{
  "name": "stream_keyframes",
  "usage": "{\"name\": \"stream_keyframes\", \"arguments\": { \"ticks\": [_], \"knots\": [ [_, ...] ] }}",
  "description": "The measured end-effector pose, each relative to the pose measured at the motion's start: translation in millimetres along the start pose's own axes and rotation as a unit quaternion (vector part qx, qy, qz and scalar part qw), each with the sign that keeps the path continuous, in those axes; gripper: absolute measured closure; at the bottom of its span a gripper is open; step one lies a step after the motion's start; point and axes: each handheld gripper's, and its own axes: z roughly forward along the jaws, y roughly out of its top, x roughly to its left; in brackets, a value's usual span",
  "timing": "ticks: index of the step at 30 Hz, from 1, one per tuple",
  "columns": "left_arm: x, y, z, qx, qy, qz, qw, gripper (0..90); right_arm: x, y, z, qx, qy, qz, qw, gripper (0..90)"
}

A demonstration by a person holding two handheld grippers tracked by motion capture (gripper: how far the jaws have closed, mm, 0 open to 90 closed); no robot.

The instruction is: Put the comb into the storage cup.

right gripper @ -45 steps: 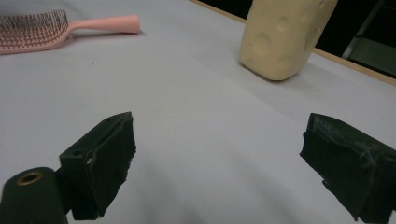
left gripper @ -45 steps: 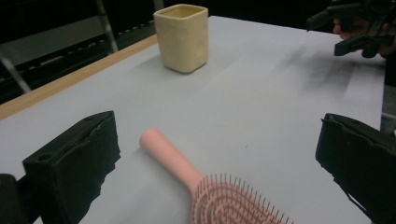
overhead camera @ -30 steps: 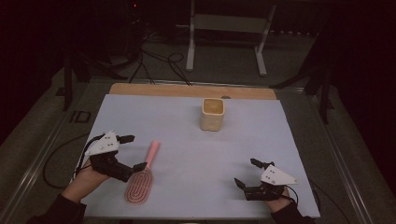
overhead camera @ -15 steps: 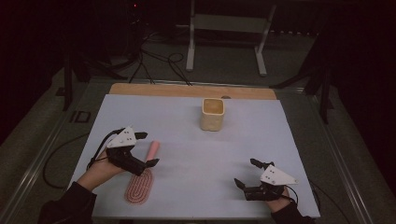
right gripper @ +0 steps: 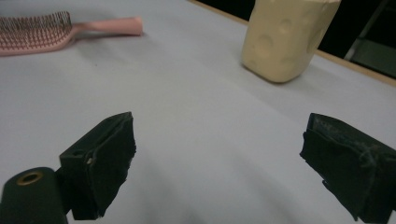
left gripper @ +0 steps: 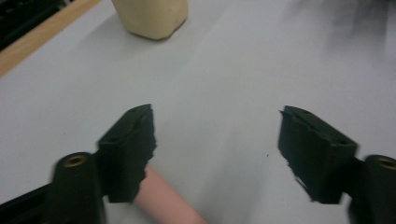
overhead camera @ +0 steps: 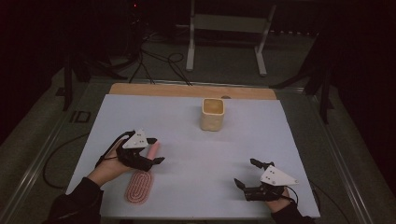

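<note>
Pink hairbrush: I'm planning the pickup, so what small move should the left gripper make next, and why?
Probably finish closing. The left gripper sits over the pink hairbrush handle; its jaws have just been closing, and the handle lies between them beside one pad, not yet pinched.

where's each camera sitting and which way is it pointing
High view: above the person's side, looking forward and down on the table; forearms, left hand-held gripper over the pink brush, right hand-held gripper.
Left gripper view: rides the left hand-held gripper, looking along its jaws, which have just been closing; brush handle by one jaw, not pressed.
Right gripper view: rides the right hand-held gripper, looking low across the table through open jaws.
Shared: all three show the cream cup.
</note>
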Motion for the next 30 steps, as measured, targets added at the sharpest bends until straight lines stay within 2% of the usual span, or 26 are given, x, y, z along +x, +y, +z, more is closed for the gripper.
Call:
{"name": "stream_keyframes", "arguments": {
  "ticks": [4,9,17,23,27,30],
  "knots": [
    [5.2,-4.6,5.4,0.003,0.009,-0.008,0.9999,40.2,0.1,-0.4,0.3,0.003,0.000,-0.002,1.0000,9.4],
    [8.0,-8.3,12.1,0.004,0.006,-0.007,0.9999,60.3,0.0,-0.9,1.5,0.006,0.001,-0.001,1.0000,9.4],
    [13.3,-8.6,26.6,0.022,-0.003,-0.001,0.9997,80.3,1.2,0.9,-0.3,-0.004,-0.002,-0.005,1.0000,9.5],
    [18.2,-9.3,38.0,0.051,0.002,0.005,0.9987,89.4,1.3,0.8,-0.2,-0.004,0.000,-0.006,1.0000,9.5],
    [20.7,-10.2,45.3,0.078,0.003,0.009,0.9969,90.0,2.1,1.2,-0.5,-0.006,0.001,-0.008,1.0000,9.5],
    [22.9,-11.3,48.7,0.088,0.006,0.010,0.9961,90.0,2.1,1.2,-0.3,-0.005,0.002,-0.006,1.0000,9.5]
  ]
}}
